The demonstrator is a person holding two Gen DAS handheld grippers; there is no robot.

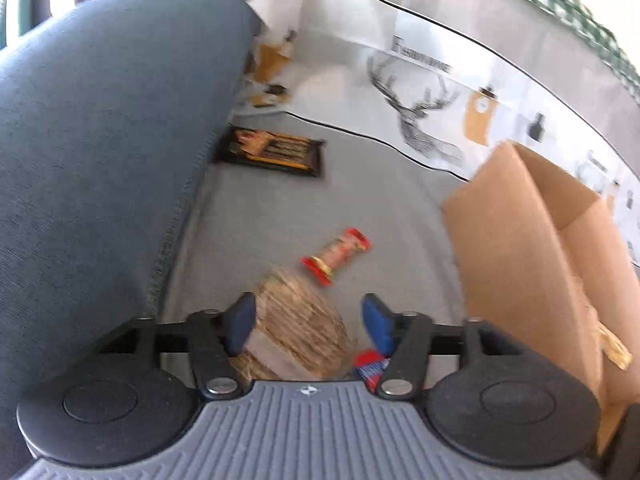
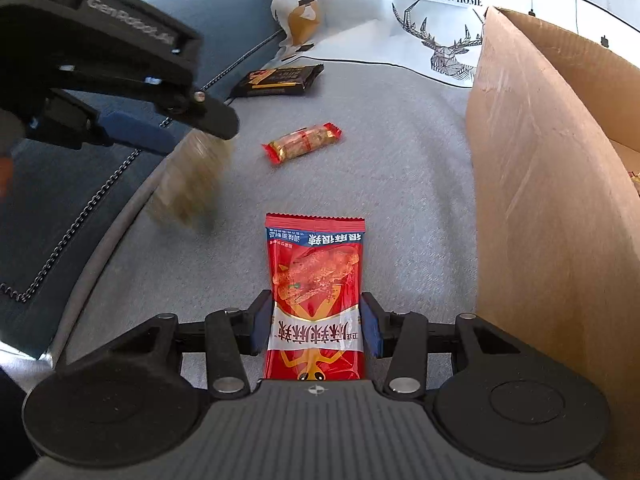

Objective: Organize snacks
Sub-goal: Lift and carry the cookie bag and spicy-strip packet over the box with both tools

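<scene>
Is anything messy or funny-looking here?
Yes. Snacks lie scattered on the grey couch seat instead of in the cardboard box: a black packet by the blue cushion, and a red-ended bar lying crooked.

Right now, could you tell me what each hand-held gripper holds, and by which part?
Right hand-held gripper: red packet, clamped by its lower side edges. Left hand-held gripper: tan packet between jaws, hold unclear.

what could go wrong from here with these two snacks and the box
1. The tan snack pack touches only one pad of the left hand-held gripper; it looks blurred and loose, and could fall short of the cardboard box.
2. The right hand-held gripper flanks the red packet near one end, so it may droop or slip when lifted.
</scene>
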